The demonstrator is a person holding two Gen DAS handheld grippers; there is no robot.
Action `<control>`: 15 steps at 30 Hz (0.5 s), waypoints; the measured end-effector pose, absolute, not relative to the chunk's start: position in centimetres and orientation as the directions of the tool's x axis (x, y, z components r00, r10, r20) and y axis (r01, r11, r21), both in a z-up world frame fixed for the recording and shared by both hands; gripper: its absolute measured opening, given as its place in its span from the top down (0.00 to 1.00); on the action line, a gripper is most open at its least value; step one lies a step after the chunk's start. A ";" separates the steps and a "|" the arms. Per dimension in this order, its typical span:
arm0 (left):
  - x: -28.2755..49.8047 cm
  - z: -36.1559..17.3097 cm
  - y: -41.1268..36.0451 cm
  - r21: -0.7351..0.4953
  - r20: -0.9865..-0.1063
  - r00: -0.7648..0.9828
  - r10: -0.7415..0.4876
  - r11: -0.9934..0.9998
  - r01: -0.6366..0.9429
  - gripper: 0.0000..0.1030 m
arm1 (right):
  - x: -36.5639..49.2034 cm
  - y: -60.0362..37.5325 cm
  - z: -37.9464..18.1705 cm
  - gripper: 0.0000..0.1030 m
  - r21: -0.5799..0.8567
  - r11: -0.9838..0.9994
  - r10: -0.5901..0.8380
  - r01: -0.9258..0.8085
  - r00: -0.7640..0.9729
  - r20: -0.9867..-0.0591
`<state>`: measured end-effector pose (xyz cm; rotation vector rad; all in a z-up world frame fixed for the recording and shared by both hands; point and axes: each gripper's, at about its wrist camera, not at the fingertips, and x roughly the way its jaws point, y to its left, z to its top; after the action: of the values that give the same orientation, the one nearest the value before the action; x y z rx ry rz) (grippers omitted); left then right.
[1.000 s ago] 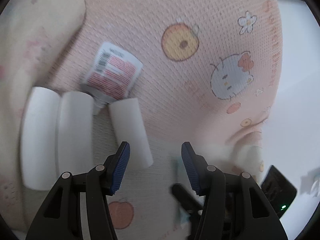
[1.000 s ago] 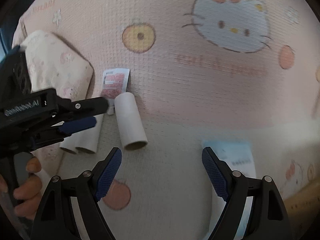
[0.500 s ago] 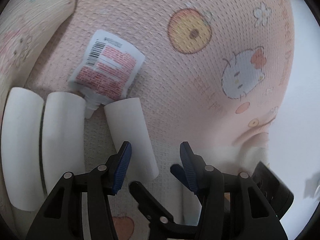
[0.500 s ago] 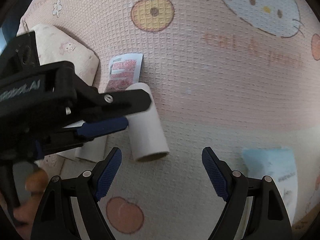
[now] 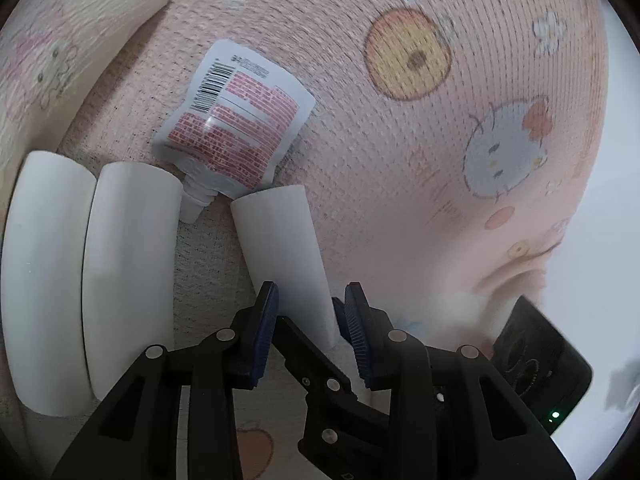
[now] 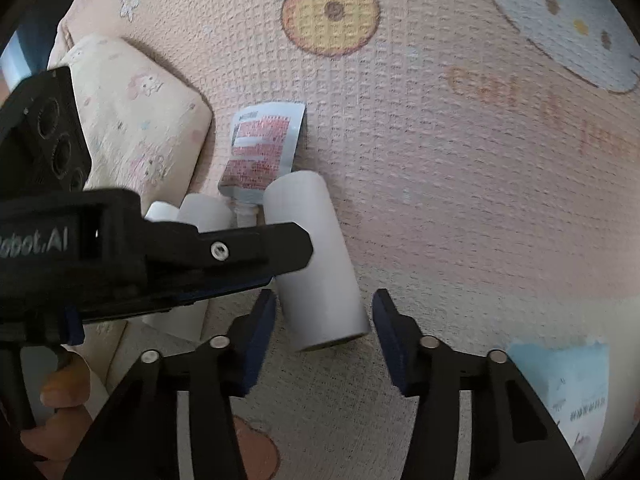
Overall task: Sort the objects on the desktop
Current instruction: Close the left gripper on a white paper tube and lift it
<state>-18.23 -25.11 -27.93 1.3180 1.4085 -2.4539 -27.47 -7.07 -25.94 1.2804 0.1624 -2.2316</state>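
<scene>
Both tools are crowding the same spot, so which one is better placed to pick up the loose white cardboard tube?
Left tool: its open fingers already straddle the loose white cardboard tube.

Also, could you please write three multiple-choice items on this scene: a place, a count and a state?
1. Where does the pouch lie? A) beyond the white tubes B) inside a tube C) in a claw
2. How many white tubes? A) two B) three C) five
3. The right claw is: A) shut on the pouch B) open around the lone tube C) shut empty

A: its spout points back towards the tubes. B: two side by side, one apart. B: gaps show beside the tube.
</scene>
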 end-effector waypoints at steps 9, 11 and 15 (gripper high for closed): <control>-18.2 -29.1 -25.1 -0.732 -0.667 -0.587 0.459 -0.549 0.403 0.58 | -23.3 -4.0 -25.6 0.61 0.202 -0.847 -0.415 0.491 -0.374 -0.830; -18.1 -29.4 -24.6 -0.744 -0.660 -0.562 0.499 -0.538 0.397 0.55 | -22.3 -3.4 -25.5 0.61 0.211 -0.851 -0.415 0.480 -0.370 -0.831; -17.5 -30.2 -23.3 -0.740 -0.671 -0.508 0.540 -0.533 0.410 0.49 | -19.9 -1.2 -25.4 0.61 0.259 -0.863 -0.427 0.433 -0.354 -0.832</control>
<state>-17.53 -23.33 -30.17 1.5972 1.5558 -2.3391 -19.88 -1.18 -25.42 1.3653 0.0083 -2.2274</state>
